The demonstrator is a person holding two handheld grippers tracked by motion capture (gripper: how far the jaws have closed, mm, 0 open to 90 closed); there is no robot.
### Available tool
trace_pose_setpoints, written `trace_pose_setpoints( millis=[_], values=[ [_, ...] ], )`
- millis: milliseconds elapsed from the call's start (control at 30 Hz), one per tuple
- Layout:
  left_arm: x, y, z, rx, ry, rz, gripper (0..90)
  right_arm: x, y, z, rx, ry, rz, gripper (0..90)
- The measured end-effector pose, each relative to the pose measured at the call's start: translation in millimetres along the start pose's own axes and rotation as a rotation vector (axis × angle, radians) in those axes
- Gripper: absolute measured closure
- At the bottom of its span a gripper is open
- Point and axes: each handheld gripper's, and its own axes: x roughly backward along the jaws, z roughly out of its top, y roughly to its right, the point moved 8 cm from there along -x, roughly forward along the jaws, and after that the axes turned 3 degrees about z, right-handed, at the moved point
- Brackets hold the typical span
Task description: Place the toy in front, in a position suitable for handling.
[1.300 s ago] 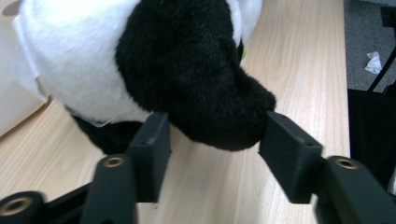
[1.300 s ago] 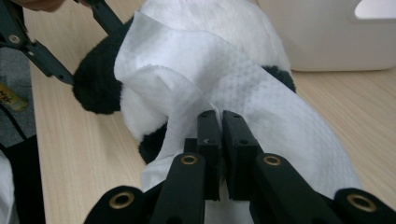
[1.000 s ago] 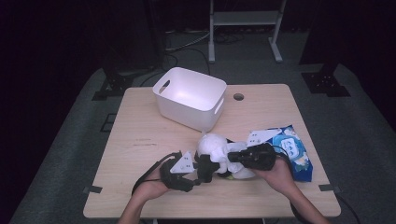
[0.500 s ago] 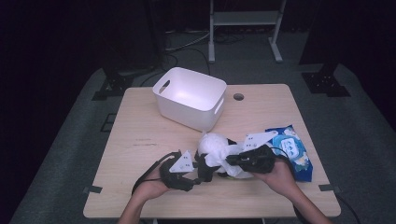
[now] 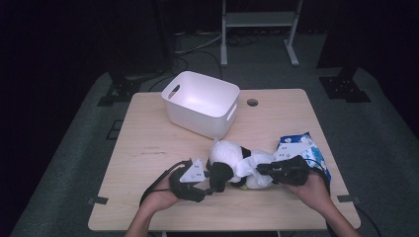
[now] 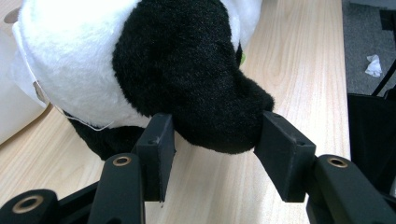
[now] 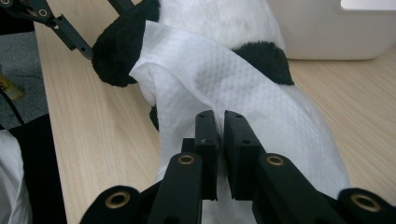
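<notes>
While the left gripper (image 6: 212,140) sits low over the tabletop (image 5: 148,148), its two black jaws are closed on a black limb of the plush panda (image 6: 187,70), one pad pressed into each side of the rounded tip. From that gripper the toy's white body rises up and away, with a thin paper tag hanging off its flank. In the high view this gripper (image 5: 210,180) is at the near edge, in the person's left hand, with the panda (image 5: 232,163) lying immediately to its right.

On the panda's far side from it, the right gripper (image 7: 220,135) has its jaws nearly together, pinching a fold of white wet wipe (image 7: 233,88). The wipe spreads forward from those jaws, draped over the panda's white body (image 7: 219,18) and reaching a black limb ahead and to the left. Beyond that limb the left gripper's thin black linkage comes in from the upper left corner. In the high view the right gripper (image 5: 262,170) points leftward into the toy, held in the person's right hand.

Just behind the right gripper's body lies a blue and white wet-wipe pack (image 5: 301,148) on the tabletop. Farther ahead of both grippers, past the panda, stands a white plastic bin (image 5: 197,106) with handle cut-outs, close to the toy's head. A small round hole (image 5: 252,102) in the tabletop is beside the bin.
</notes>
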Motion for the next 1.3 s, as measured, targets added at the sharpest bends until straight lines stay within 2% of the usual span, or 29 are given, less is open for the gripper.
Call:
trace_pose_setpoints(
  millis=[233,267,433,700,1000,1167,1300],
  values=[
    [0.0,-0.5,0.0,0.002,0.002,0.001,47.1,-5.2,-2.9,3.1,0.013,0.000,0.005,73.5],
    [0.0,-0.6,0.0,0.002,0.001,0.001,47.1,-7.7,-4.1,4.4,0.020,-0.004,0.011,67.0],
    [-0.2,-0.7,1.2,0.007,0.006,0.005,47.0,-14.1,-6.4,7.8,0.046,-0.017,0.004,56.5],
    [-0.3,-2.1,1.4,0.017,0.013,0.010,46.8,-29.4,-9.1,12.6,0.177,-0.060,-0.064,42.5],
    [1.4,-4.9,2.6,0.022,0.021,0.024,46.2,-32.7,-2.1,15.9,0.210,-0.069,-0.082,41.2],
    [1.8,-7.4,1.1,0.026,0.015,0.038,44.6,-31.8,2.7,18.4,0.212,-0.069,-0.087,39.9],
    [1.2,-8.6,-0.3,0.029,0.010,0.046,42.8,-34.0,5.9,20.2,0.236,-0.090,-0.108,37.7]
  ],
)
